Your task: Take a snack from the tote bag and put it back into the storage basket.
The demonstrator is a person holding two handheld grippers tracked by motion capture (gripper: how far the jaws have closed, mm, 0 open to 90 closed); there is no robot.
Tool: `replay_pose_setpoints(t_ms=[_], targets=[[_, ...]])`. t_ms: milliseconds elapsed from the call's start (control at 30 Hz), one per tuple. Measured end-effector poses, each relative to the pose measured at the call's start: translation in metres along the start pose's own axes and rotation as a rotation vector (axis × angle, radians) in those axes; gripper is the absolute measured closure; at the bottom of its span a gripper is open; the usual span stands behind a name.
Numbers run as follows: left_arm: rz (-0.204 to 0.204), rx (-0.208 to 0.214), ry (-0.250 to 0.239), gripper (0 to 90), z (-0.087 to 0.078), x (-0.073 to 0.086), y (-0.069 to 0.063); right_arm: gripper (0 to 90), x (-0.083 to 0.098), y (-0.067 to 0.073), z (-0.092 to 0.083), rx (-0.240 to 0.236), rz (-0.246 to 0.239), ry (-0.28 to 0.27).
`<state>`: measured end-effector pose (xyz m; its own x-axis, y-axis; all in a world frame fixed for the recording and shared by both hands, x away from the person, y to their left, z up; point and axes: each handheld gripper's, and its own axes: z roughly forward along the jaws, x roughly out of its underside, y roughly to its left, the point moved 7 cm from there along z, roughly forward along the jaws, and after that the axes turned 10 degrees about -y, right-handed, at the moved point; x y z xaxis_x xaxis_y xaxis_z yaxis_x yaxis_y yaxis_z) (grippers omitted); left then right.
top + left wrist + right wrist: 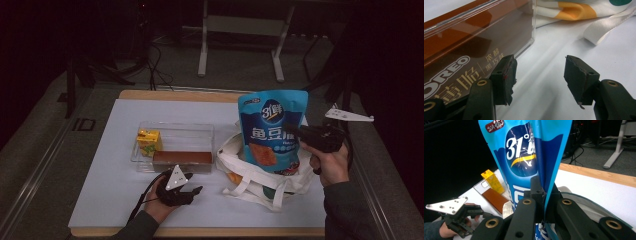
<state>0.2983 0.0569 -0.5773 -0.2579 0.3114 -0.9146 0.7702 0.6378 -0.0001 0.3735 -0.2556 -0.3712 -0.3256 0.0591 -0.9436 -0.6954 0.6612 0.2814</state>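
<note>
The right hand-held gripper (300,134) pinches the blue snack bag (272,131) by its edge, above the cloth bag (250,180). The left hand-held gripper (192,192), beside the cloth bag, is open and holds nothing.

A blue snack pouch (271,131) with white lettering hangs upright, its right edge pinched between the right gripper's (302,133) closed jaws. Its bottom dips into the white tote bag (250,172) below the gripper.

Dim overall, dark surroundings (close gripper views brighter), slight blur throughout.
</note>
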Motion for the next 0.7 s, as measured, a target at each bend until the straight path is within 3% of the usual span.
replay_pose_setpoints(t_ms=[533,700], targets=[[-0.001,-0.001,-0.001,42.0,0.000,0.000,0.000,88.8,-0.014,0.020,0.000,-0.012,-0.028,-0.012],[-0.002,0.000,-0.002,42.0,0.000,0.000,0.000,88.8,-0.018,0.028,-0.001,-0.035,-0.026,-0.031]])
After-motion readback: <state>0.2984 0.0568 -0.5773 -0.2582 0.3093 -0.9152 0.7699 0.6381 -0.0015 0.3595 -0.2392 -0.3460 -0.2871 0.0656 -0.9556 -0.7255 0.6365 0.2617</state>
